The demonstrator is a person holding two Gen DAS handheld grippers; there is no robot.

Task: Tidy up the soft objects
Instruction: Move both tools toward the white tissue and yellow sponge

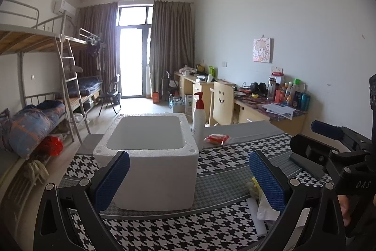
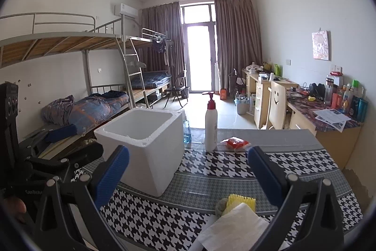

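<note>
- Left tongs (image 1: pixel 189 177) are hanging wide apart over the surface (image 1: pixel 223 225), holding nothing; blue pads (image 1: pixel 112 178) are framing the near wall of the white foam box (image 1: pixel 152 171).
- Right tongs (image 2: pixel 188 173) are likewise standing wide, gripping nothing, hovering above the houndstooth cloth covering the surface (image 2: pixel 235 168).
- Foam box (image 2: pixel 143 147) is sitting open-topped on the surface, to the left in the right wrist view; its inside looks bare as far as either view is showing (floor of it is only partly visible).
- Soft things are lying in a small heap near the front edge of the surface: a yellow sponge (image 2: pixel 240 200) is touching a white folded towel or tissue (image 2: pixel 232 227), with a greyish wad (image 2: pixel 221 205) just beside the sponge (material hard to tell).
- In the left wrist view the same heap (image 1: pixel 260 201) is showing just beside the right-hand pad, partly hidden by it.
- A white pump bottle (image 2: pixel 211 120) with a red top is standing upright behind the box, near its far right corner.
- A red-and-white packet (image 2: pixel 235 143) is lying flat just right of the bottle, apart from the heap.
- Right tongs' black frame (image 1: pixel 329 152) is showing at the right edge of the left wrist view.
- Bunk beds (image 2: pixel 94 96) are lining the left wall; a cluttered desk (image 2: pixel 329 110) is running along the right wall.
</note>
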